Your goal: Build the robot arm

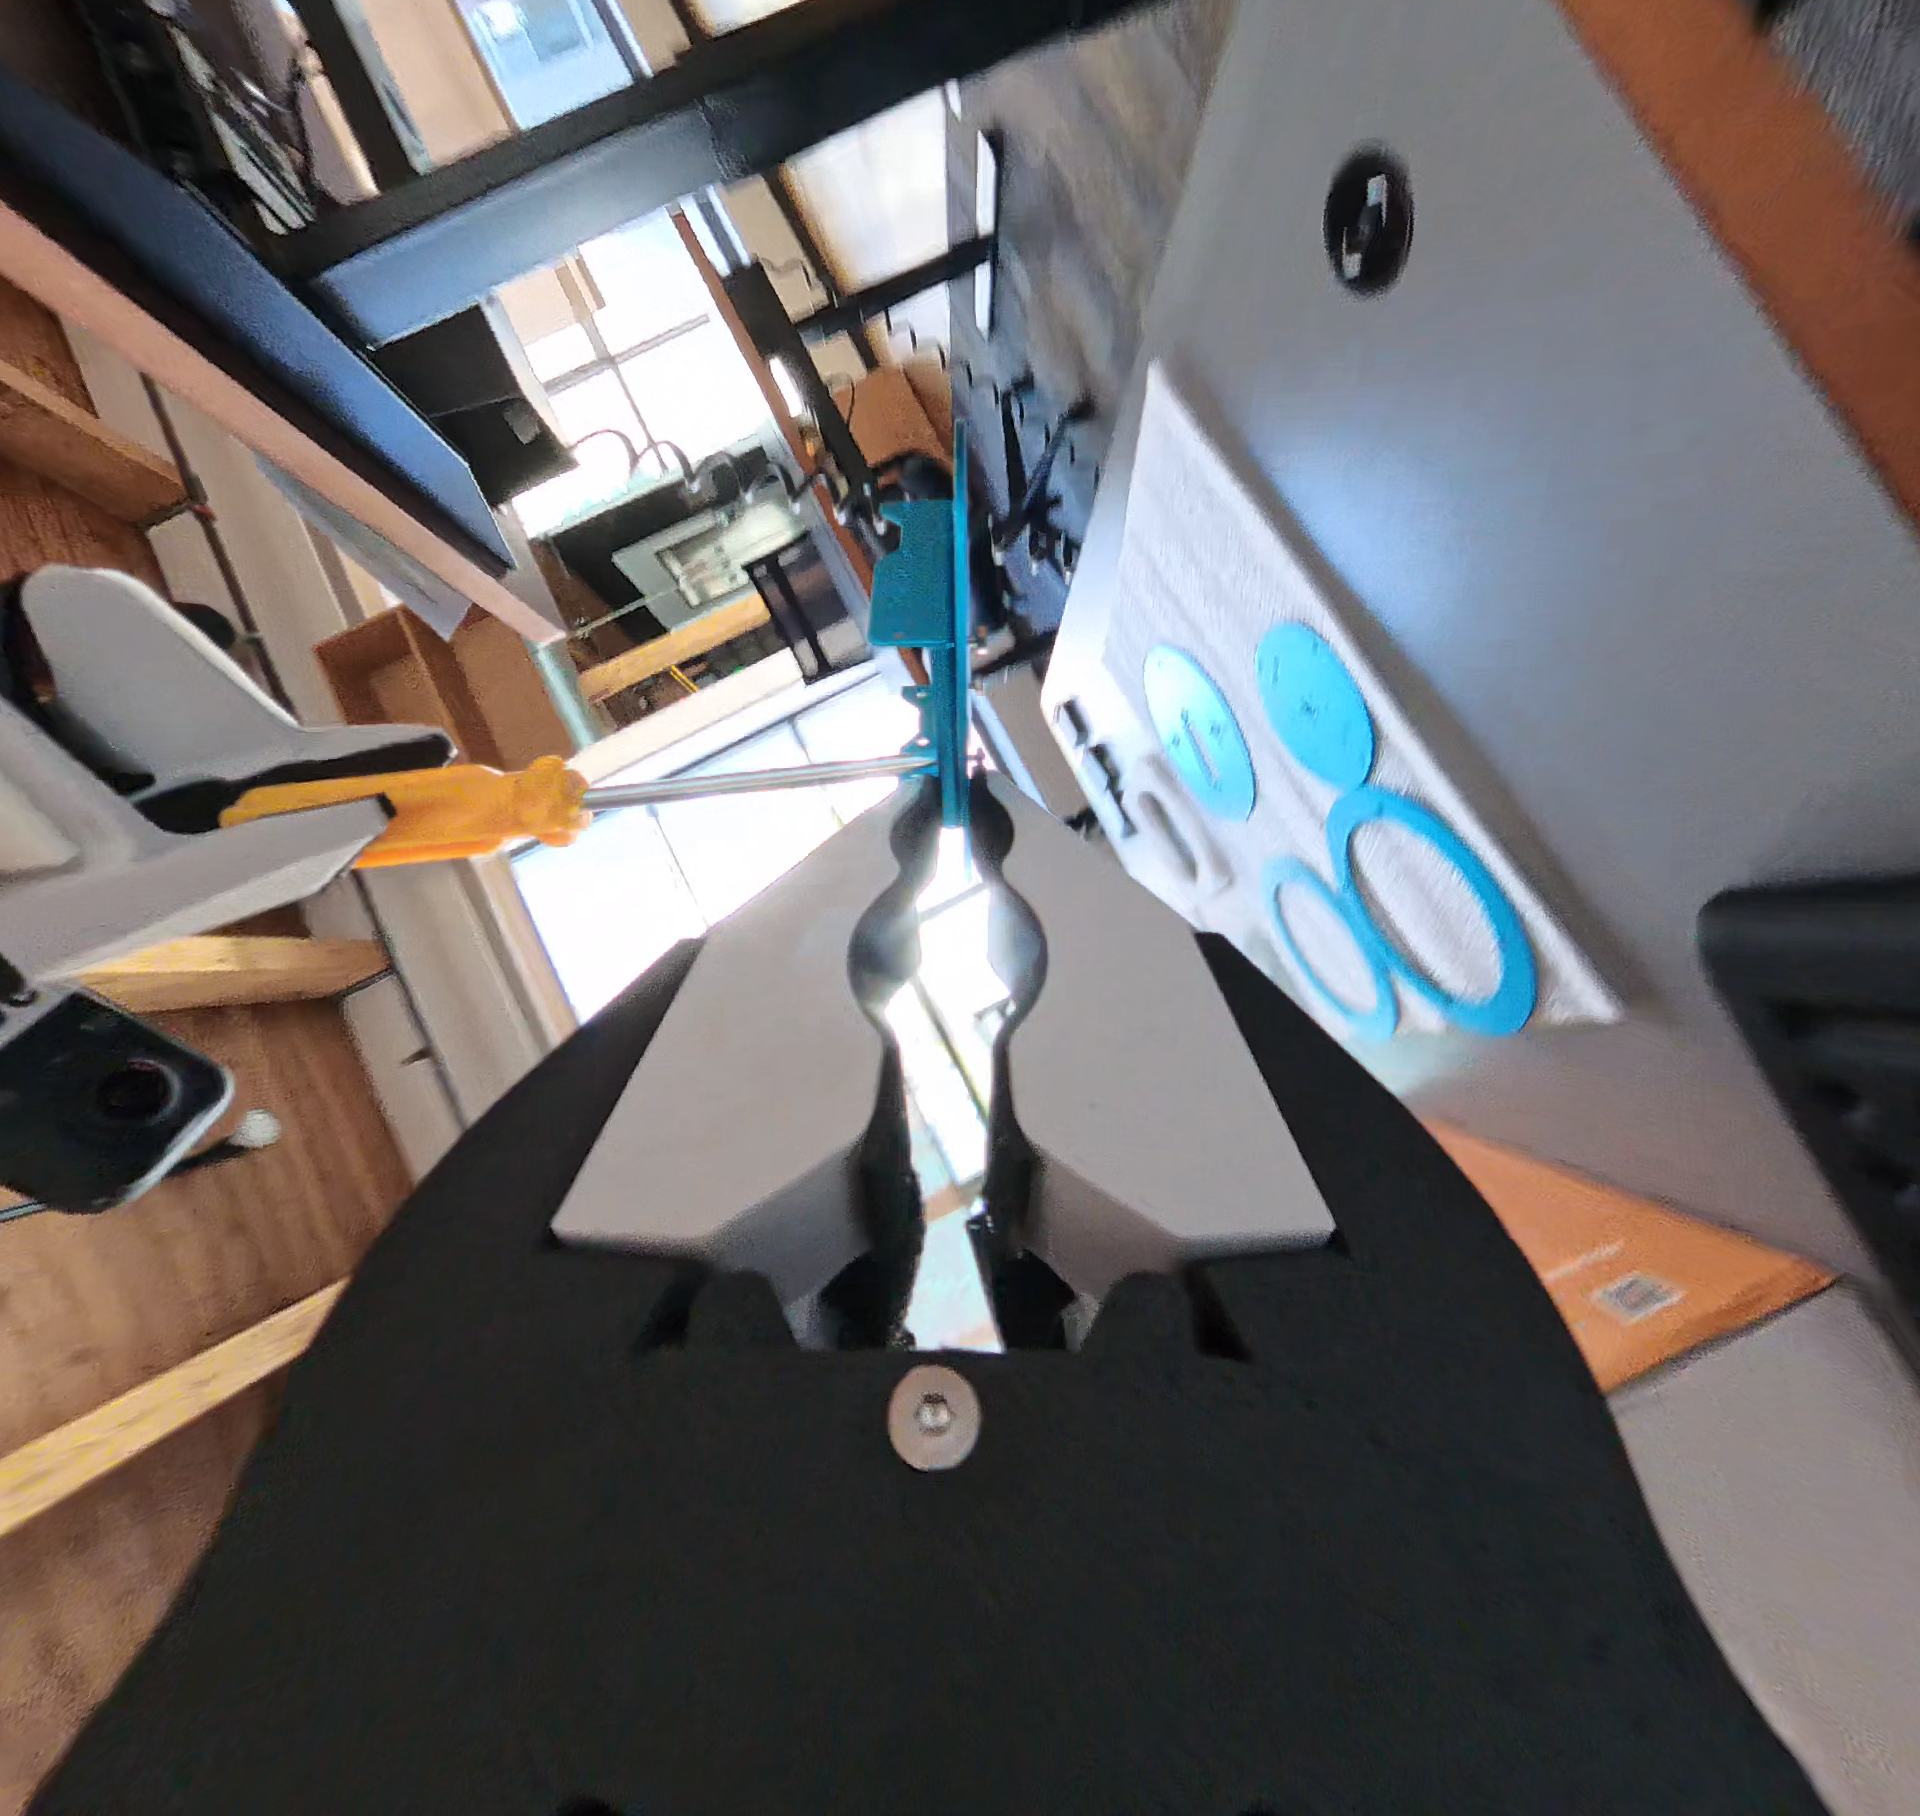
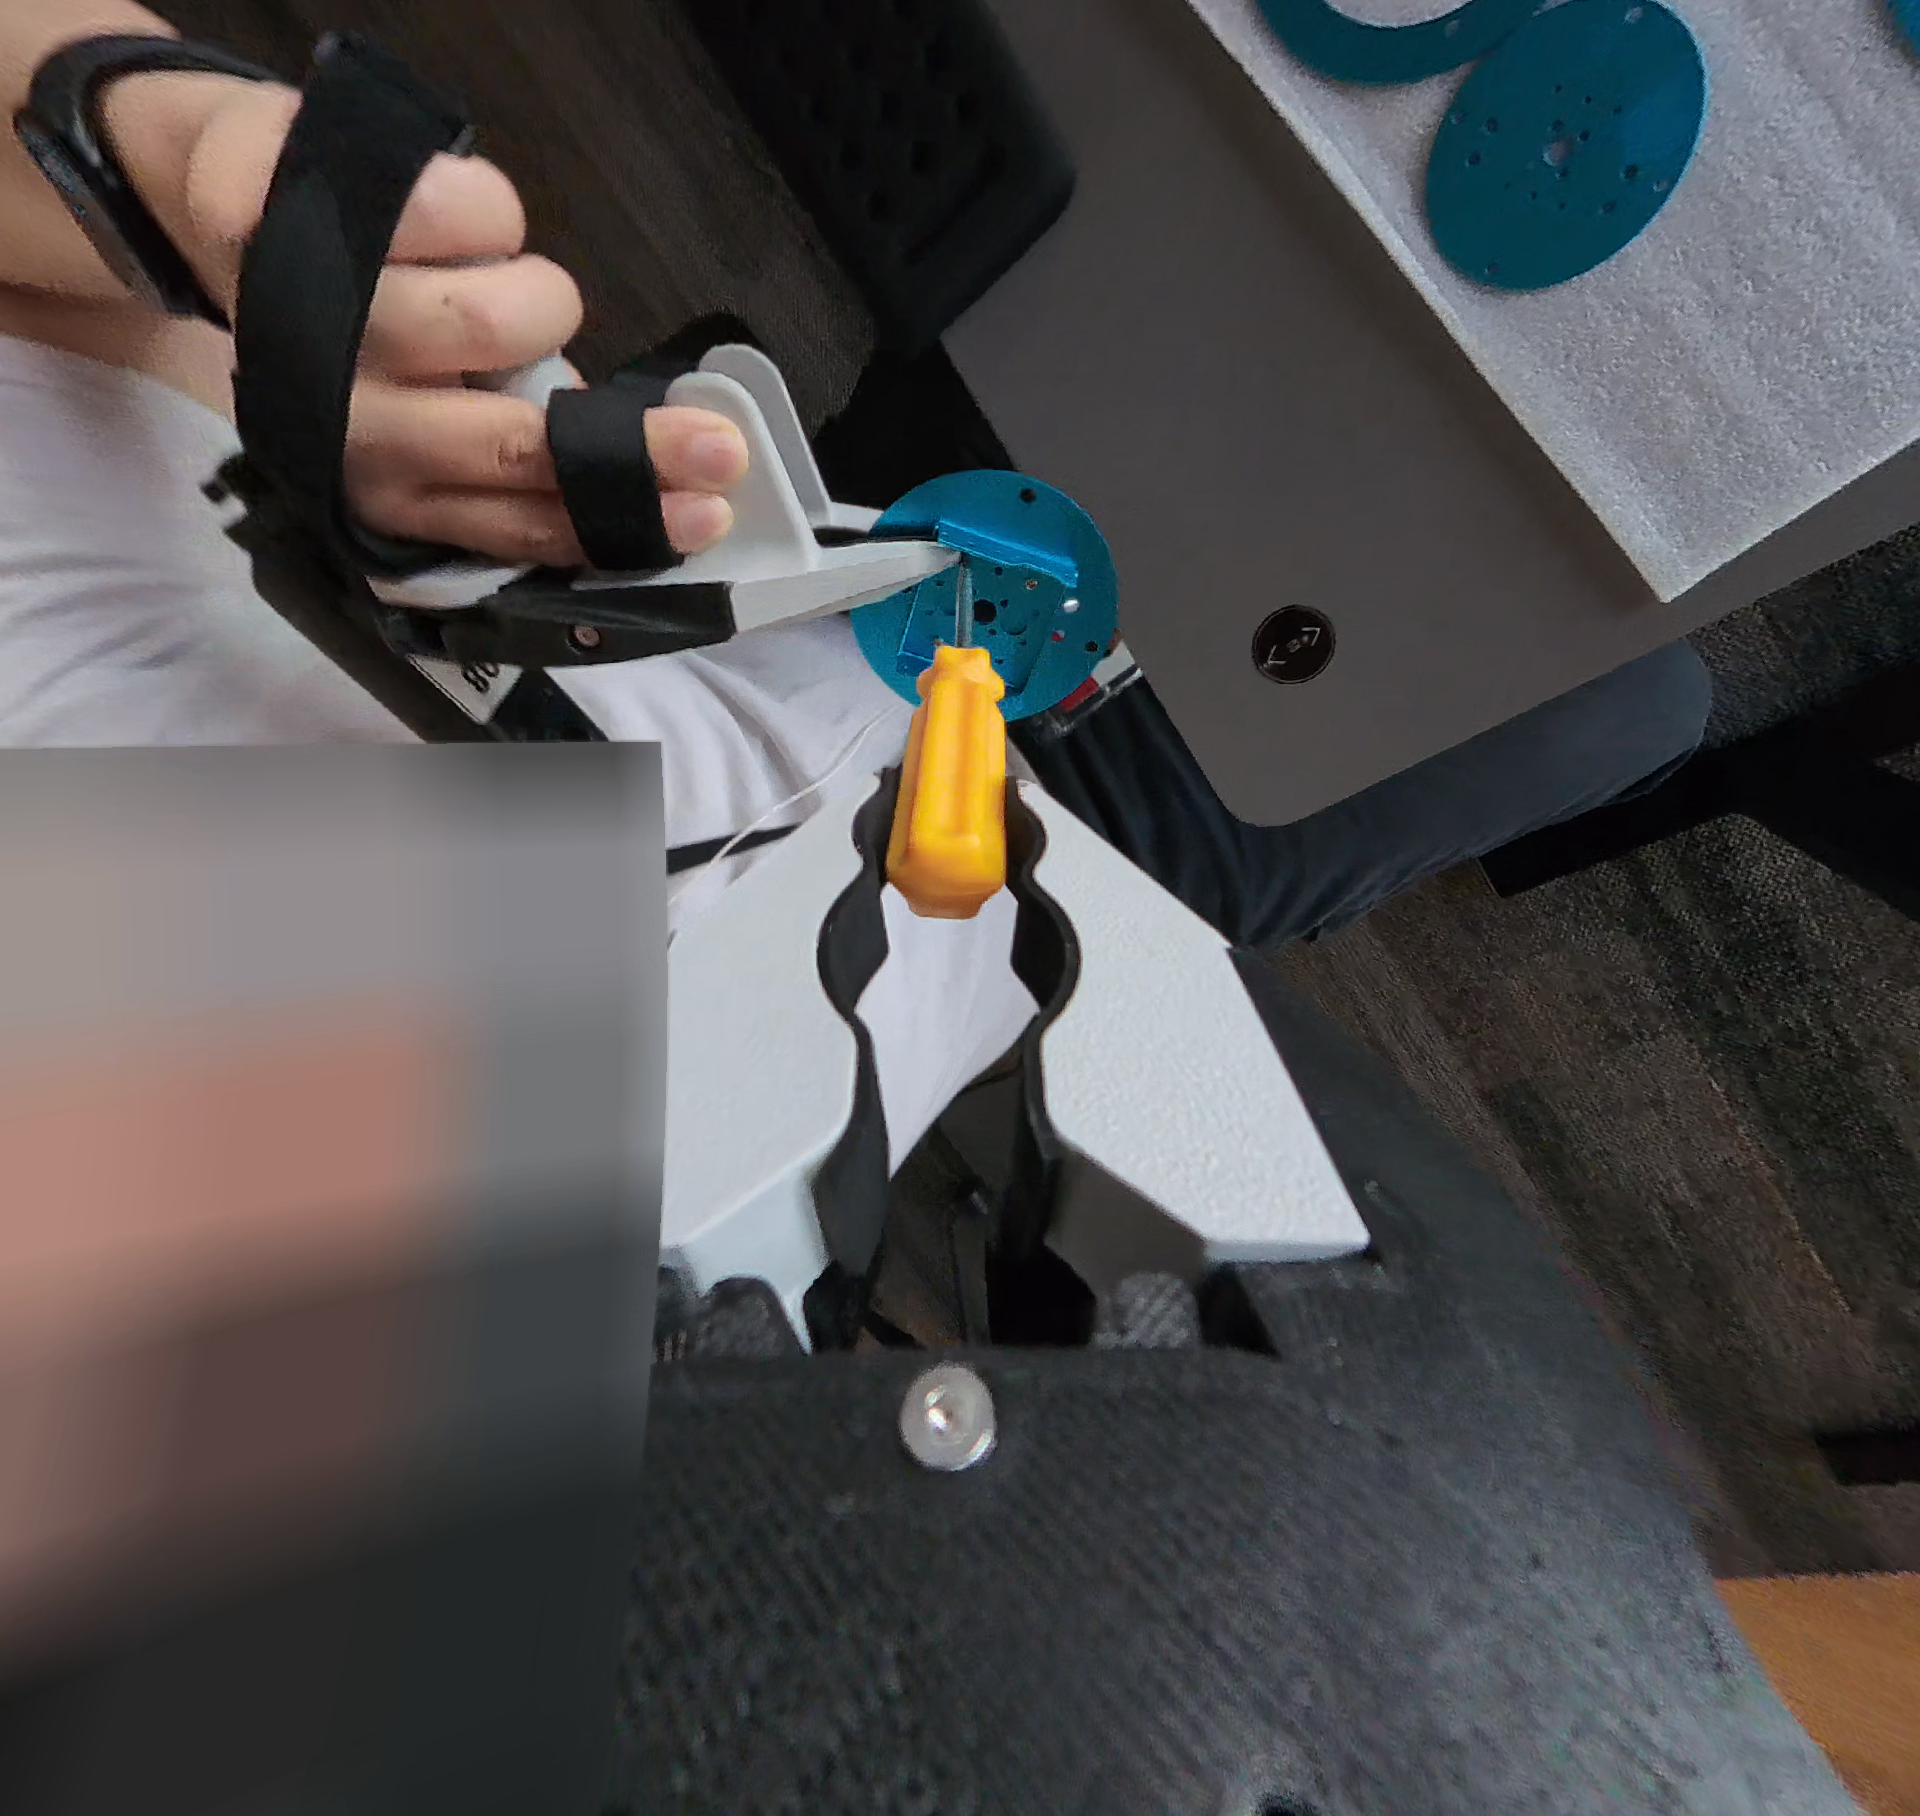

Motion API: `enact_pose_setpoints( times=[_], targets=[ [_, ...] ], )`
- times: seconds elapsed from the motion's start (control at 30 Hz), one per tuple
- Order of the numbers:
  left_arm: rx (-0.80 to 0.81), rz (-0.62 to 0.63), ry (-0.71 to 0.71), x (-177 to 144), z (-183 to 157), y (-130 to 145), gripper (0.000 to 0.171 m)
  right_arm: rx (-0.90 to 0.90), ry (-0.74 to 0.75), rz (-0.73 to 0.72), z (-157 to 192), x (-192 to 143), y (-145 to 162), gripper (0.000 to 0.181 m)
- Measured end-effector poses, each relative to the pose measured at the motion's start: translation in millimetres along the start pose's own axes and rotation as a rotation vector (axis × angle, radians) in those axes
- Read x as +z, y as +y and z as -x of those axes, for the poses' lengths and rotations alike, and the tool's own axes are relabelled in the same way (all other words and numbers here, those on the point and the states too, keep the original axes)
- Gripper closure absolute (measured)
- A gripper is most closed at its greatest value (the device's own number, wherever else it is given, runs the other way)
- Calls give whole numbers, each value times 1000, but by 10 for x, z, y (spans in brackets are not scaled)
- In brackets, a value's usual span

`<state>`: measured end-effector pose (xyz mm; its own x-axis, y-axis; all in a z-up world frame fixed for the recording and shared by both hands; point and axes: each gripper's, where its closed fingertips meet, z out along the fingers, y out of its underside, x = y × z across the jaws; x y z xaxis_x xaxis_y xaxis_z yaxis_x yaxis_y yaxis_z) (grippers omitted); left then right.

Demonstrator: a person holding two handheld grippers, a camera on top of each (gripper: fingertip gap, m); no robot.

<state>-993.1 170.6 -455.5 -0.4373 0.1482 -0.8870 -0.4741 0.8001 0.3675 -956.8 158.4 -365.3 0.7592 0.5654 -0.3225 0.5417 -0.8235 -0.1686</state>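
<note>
screwdriver (image 2: 948,790) in right gripper (image 2: 948,831), tip on disc (image 2: 1081,561)

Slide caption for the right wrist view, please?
Right tool drives orange screwdriver into blue disc assembly clamped by left tool.

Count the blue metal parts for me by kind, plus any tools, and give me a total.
Blue rings on the white foam pad: 2
Blue discs on the pad: 2
Blue disc with brackets, held by the left gripper: 1
Orange screwdriver in the right gripper: 1
Total: 6
</note>
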Motion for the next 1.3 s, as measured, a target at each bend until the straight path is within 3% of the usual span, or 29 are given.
enact_pose_setpoints(
  times=[0.1,0.33,0.47,0.73,1.07,1.3],
  targets=[
    [121,124,26,115,-64,152,168,74,-34,-89,-128,52,-47,164],
    [366,380,19,254,-113,525,169,379,-292,-375,-301,135,-172,162],
    [317,409,22,284,-123,623,168,429,-368,-414,-306,214,-113,162],
    [19,347,-57,252,42,636,168,194,-239,-438,-339,9,-160,163],
    [-18,342,-95,267,57,643,168,118,-182,-408,-333,0,-142,163],
    [-64,533,-181,166,205,993,168,255,-366,-535,-201,-23,-216,163]
  ],
)
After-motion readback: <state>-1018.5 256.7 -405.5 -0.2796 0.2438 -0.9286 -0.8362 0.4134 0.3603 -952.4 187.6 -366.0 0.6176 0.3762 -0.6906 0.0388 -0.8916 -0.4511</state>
